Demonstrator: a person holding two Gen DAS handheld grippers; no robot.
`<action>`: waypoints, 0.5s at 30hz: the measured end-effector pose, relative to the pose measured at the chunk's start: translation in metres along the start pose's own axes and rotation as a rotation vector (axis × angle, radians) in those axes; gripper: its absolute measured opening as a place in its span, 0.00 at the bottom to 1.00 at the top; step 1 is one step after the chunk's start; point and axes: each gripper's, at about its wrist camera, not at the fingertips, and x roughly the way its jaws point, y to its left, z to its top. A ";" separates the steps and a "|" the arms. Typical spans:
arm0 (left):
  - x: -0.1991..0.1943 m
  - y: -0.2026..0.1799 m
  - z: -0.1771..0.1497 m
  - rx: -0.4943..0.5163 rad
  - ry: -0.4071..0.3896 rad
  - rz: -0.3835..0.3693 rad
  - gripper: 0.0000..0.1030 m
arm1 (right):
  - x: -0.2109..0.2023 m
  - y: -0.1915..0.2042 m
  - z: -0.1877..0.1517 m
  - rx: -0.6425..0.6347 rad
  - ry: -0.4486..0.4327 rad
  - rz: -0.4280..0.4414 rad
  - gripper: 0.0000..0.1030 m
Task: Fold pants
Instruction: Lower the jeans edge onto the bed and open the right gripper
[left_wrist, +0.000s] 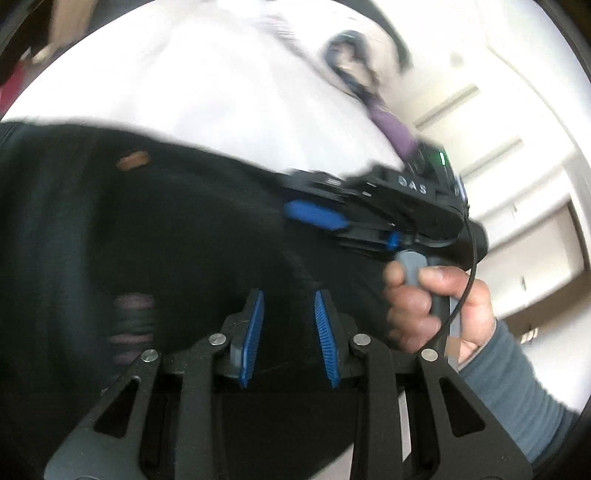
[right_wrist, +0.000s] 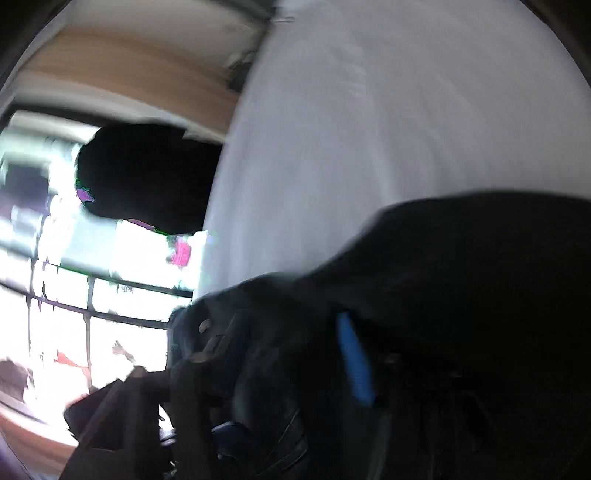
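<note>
Black ripped pants (left_wrist: 147, 229) lie on a white bed sheet (left_wrist: 221, 92); a tan label and frayed tears show on them. My left gripper (left_wrist: 289, 321) hovers just above the black cloth, its blue-padded jaws apart with nothing between them. The right gripper (left_wrist: 314, 216) shows in the left wrist view at the pants' far edge, held by a hand (left_wrist: 424, 306). In the blurred right wrist view the pants (right_wrist: 461, 277) bunch over the right gripper (right_wrist: 295, 350); one blue pad (right_wrist: 354, 362) shows with dark cloth against it, waistband cloth draped beside it.
The white sheet (right_wrist: 369, 129) stretches ahead. A dark and purple object (left_wrist: 369, 85) lies at the bed's far side. White cupboards (left_wrist: 517, 184) stand to the right. A bright window (right_wrist: 92, 277) and a wooden headboard or shelf (right_wrist: 129, 74) are left in the right wrist view.
</note>
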 end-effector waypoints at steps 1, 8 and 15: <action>-0.006 0.013 -0.002 -0.031 -0.010 -0.042 0.27 | -0.005 -0.014 0.008 0.071 -0.040 0.019 0.03; -0.028 0.040 -0.015 -0.101 -0.072 -0.087 0.27 | -0.114 -0.058 -0.007 0.273 -0.391 -0.119 0.62; -0.036 0.034 -0.013 -0.019 -0.038 0.009 0.27 | -0.087 -0.026 -0.103 0.124 -0.180 0.084 0.63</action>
